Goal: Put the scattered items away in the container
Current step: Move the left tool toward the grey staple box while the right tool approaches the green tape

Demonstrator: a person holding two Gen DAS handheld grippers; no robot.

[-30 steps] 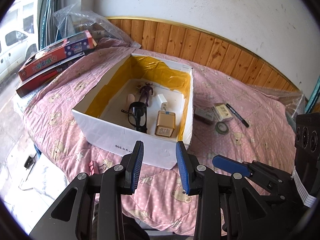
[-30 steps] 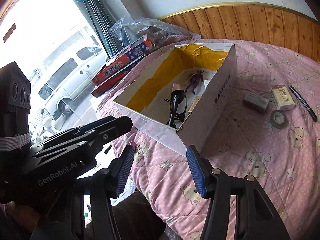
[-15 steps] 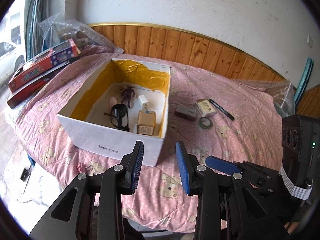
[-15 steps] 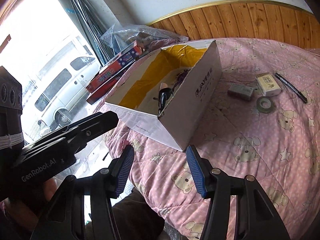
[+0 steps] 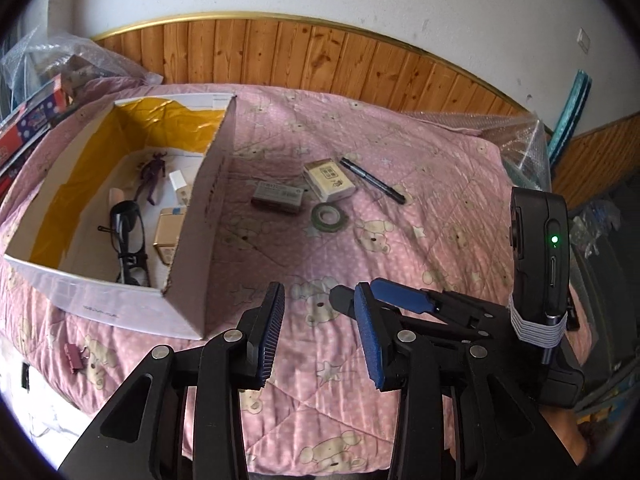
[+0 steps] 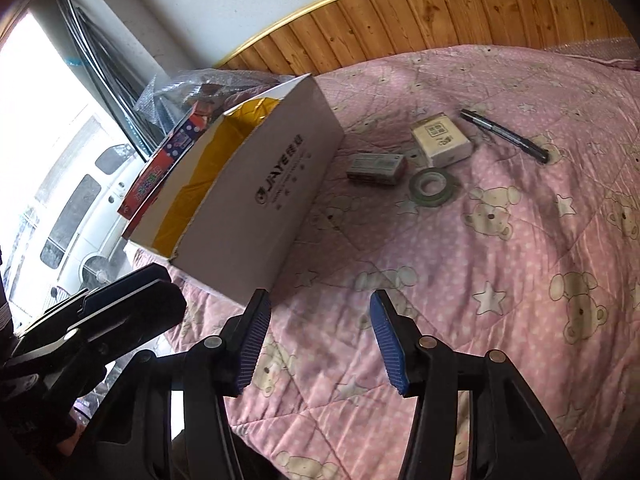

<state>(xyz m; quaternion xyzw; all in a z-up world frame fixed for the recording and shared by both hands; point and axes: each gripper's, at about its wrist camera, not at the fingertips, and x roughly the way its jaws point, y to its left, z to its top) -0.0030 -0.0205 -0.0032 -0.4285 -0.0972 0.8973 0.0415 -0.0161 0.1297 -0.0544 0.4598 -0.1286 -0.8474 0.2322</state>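
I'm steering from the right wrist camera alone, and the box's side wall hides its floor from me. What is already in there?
Observer: In the left wrist view, black glasses lie on the floor of the box, near its front wall.
Operator: Anything beside them?
Observer: A gold tin sits to their right, against the box's right wall.
Operator: And farther back?
Observer: A purple figure lies toward the far end.
Operator: Any stray item outside the box that I'm missing?
Observer: A pink binder clip lies on the quilt, in front of the box's near wall, toward its left end.
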